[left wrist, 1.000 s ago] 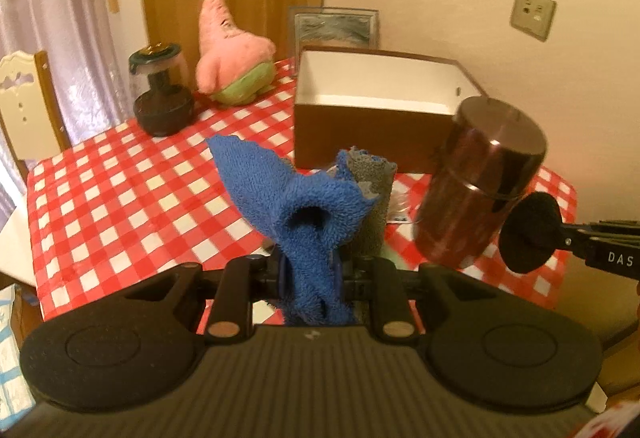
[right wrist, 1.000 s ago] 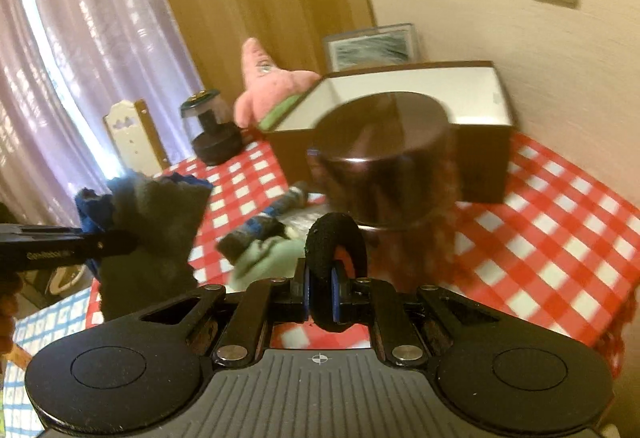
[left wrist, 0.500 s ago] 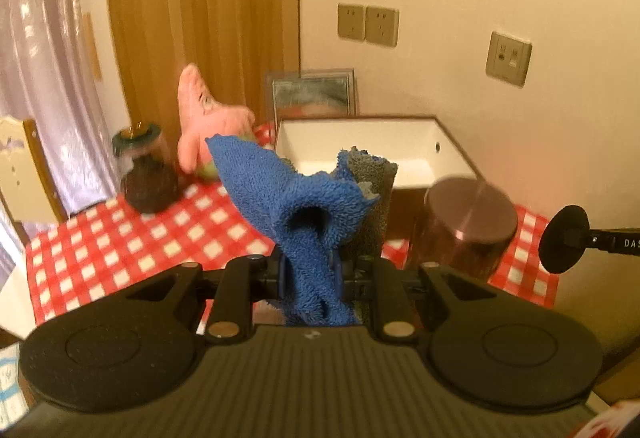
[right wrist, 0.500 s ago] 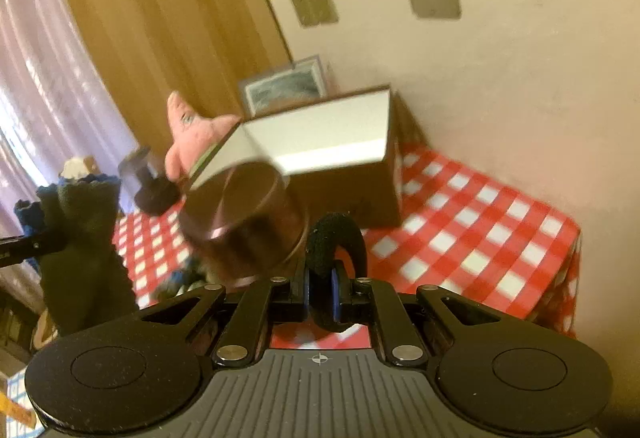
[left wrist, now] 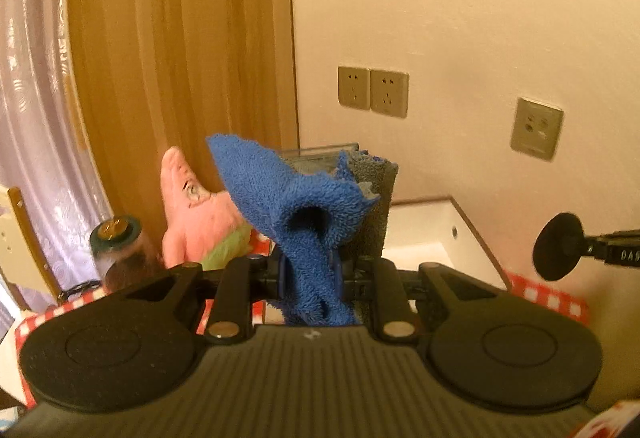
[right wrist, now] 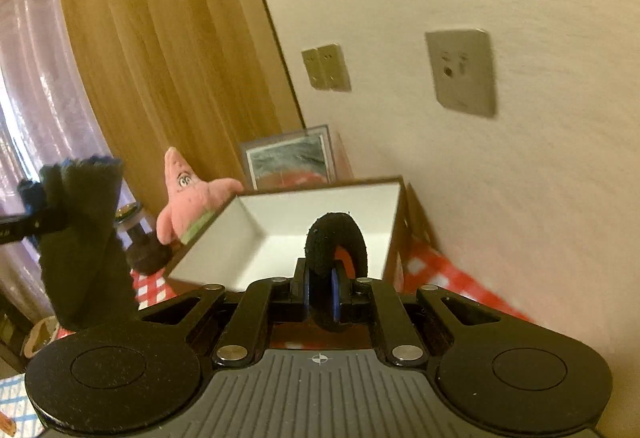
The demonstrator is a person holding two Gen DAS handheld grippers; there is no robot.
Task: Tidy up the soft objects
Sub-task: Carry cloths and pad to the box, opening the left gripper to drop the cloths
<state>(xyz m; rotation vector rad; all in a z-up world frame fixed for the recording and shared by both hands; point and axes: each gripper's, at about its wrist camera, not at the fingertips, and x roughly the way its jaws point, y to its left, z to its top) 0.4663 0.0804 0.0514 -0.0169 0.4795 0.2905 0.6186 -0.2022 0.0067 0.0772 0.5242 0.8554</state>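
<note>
The blue towel point(left wrist: 296, 206), fluffy terry with a grey cloth point(left wrist: 372, 206) behind it, is pinched in the left gripper point(left wrist: 310, 274), held up in the air in front of the box point(right wrist: 320, 214); its lower end is cut off behind the gripper body. The right gripper point(right wrist: 334, 278) is pressed shut on a round black foam pad point(right wrist: 336, 238), edge-on. Since a second ago both views have tilted upward: the brown cylinder has dropped out of sight and most of the checked tablecloth point(right wrist: 440, 266) with it. The pink plush star point(left wrist: 192, 214) sits left of the white-lined box, partly hidden.
</note>
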